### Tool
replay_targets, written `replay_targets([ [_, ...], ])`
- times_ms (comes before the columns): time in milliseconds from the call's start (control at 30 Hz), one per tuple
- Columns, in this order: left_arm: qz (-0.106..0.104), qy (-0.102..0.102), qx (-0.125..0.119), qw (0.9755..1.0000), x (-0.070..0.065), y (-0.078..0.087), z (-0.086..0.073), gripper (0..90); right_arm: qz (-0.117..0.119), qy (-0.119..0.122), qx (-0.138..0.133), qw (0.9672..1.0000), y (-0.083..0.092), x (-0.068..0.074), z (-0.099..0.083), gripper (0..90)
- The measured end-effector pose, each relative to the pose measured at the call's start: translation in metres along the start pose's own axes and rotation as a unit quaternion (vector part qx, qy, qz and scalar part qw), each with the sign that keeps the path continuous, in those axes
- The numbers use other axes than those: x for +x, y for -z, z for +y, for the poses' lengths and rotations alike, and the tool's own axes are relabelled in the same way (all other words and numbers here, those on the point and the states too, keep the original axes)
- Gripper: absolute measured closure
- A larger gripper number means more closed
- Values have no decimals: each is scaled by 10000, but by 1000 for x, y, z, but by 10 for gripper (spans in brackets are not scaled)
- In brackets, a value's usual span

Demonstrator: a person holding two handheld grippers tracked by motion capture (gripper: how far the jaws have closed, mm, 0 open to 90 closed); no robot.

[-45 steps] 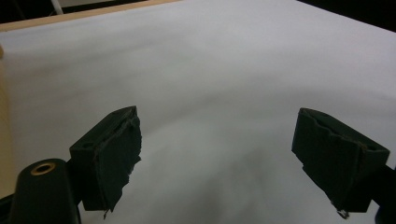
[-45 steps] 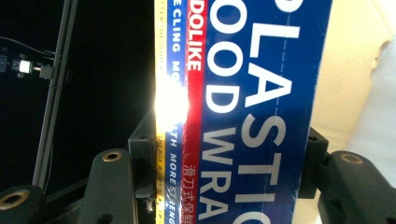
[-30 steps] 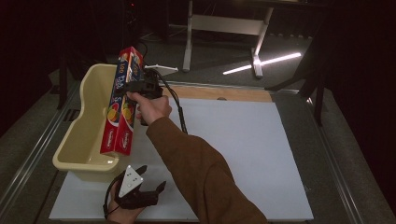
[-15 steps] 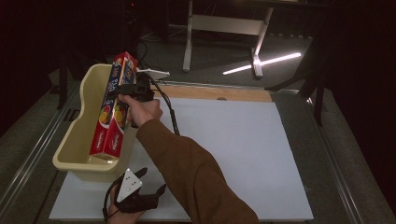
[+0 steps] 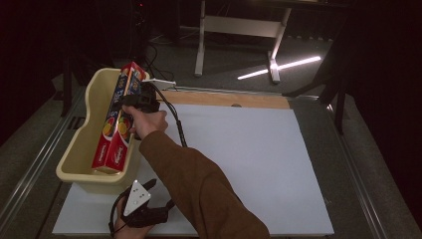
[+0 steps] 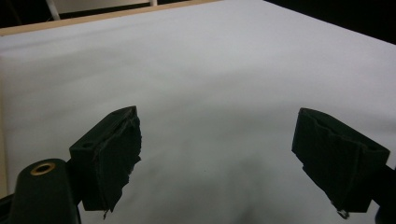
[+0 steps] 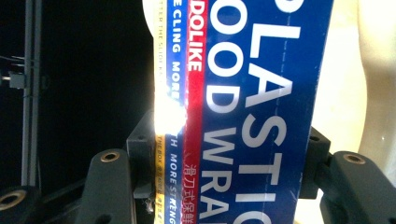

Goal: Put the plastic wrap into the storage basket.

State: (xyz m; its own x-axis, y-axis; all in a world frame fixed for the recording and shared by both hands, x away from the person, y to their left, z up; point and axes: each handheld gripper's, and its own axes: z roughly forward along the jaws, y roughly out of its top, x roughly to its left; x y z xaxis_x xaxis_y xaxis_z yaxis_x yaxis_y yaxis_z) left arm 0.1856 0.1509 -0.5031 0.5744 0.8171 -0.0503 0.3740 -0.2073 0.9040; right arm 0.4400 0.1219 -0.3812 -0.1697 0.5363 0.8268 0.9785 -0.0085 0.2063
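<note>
Plastic wrap box (image 5: 116,124): long, red and blue, lying tilted in the yellow tub (image 5: 79,149), lower end down inside near the tub's near wall, upper end raised over its far rim. Your right gripper (image 5: 137,98): above the tub's right wall, pads pinching the box's two long sides, seen close in the right gripper view (image 7: 243,116). Your left gripper (image 5: 144,206): on the white mat (image 5: 239,149) just in front of the tub, fingers (image 6: 109,158) spread wide, holding nothing.
</note>
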Motion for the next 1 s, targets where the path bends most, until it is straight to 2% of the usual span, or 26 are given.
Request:
replay_targets([
  [133,-4,20,-11,10000,1,1,0,155,-25,-117,64,9999,-6,-4,0,406],
  [533,2,33,-13,10000,1,1,0,155,-155,-143,143,9997,-11,-5,-1,394],
  [767,0,41,-20,10000,1,1,0,155,-426,-17,226,9988,-11,-3,0,352],
  [900,-4,45,-21,10000,1,1,0,155,-647,-5,297,9975,-11,-5,0,364],
  [967,5,33,-19,10000,1,1,0,155,-546,-16,213,9983,-7,-4,0,389],
  [1000,4,24,-12,10000,1,0,0,155,-564,59,142,9983,-5,-1,0,394],
])
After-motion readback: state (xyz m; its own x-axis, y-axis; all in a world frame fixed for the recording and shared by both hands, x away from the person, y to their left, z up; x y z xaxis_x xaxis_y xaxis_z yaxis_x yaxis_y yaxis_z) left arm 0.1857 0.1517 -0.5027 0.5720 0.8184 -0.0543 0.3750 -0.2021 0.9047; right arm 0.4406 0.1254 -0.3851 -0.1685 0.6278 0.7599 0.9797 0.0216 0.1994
